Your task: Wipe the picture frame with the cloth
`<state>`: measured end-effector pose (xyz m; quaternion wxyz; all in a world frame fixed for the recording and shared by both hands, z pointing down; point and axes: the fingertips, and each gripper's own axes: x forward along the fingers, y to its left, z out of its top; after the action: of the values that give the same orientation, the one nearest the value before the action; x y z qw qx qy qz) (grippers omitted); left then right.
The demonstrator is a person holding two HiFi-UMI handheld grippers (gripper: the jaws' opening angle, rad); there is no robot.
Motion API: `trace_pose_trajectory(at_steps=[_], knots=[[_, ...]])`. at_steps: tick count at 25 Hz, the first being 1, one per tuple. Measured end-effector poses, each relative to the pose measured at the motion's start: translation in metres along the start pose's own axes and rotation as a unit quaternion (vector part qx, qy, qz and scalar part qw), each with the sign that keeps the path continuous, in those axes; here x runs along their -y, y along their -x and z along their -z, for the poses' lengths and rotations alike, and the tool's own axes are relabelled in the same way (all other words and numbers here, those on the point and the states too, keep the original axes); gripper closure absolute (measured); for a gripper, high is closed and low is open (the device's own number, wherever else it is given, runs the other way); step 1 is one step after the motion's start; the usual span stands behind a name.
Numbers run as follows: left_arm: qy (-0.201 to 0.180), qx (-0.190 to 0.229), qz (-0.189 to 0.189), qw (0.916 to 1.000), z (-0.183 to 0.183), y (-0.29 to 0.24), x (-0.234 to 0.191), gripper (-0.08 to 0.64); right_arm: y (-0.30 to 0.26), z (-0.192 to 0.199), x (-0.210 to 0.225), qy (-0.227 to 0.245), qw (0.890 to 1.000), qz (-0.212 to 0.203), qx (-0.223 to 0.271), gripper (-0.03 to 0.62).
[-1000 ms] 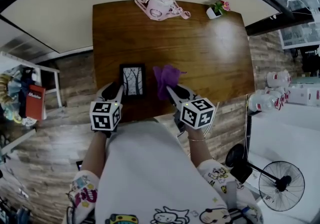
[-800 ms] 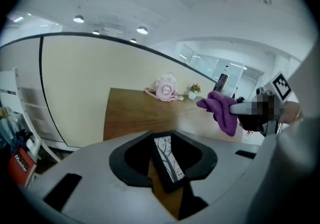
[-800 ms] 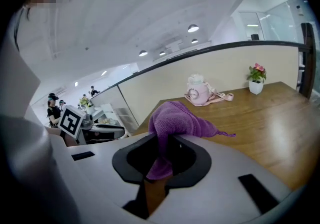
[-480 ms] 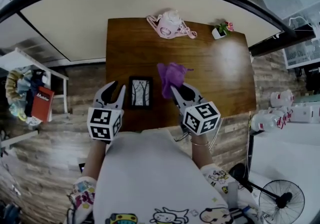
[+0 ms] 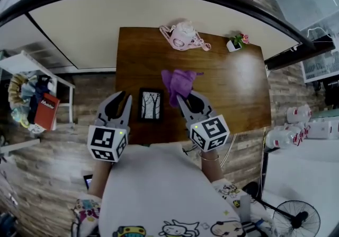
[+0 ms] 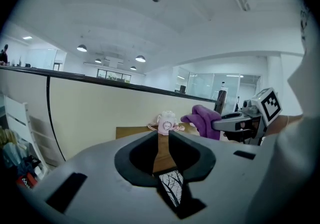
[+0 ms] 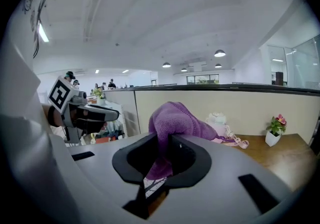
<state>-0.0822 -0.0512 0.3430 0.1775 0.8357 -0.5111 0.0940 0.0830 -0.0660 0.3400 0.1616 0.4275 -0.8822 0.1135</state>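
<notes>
On the wooden table (image 5: 233, 87), in the head view, a black-edged picture frame (image 5: 151, 105) showing bare trees lies flat between the two raised grippers, apart from both. In the left gripper view, the left gripper (image 6: 163, 137) has its jaws narrowly apart and closing, with nothing between them. In the right gripper view, the right gripper (image 7: 165, 140) is clamped on a bunched purple cloth (image 7: 175, 120).

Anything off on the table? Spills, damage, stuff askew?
Nothing stands out. The picture frame lies flat on the table, the cloth is bunched in the right gripper, and the small plant stands upright at the far edge.
</notes>
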Motion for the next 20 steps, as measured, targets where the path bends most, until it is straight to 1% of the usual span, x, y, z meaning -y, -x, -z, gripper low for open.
trace_pose_trajectory(at_steps=[5, 12, 20], knots=[[-0.004, 0.008, -0.007, 0.9999, -0.004, 0.007, -0.003, 0.517, 0.003, -0.005, -0.007, 0.008, 1.0, -0.006, 0.013, 0.548], [-0.002, 0.014, -0.017, 0.9998, -0.006, 0.018, -0.01, 0.549, 0.01, -0.008, -0.008, 0.009, 1.0, 0.005, 0.028, 0.548], [-0.002, 0.018, -0.012, 0.9998, -0.008, 0.022, -0.01, 0.555, 0.016, -0.008, -0.005, 0.015, 0.999, 0.015, 0.034, 0.548]])
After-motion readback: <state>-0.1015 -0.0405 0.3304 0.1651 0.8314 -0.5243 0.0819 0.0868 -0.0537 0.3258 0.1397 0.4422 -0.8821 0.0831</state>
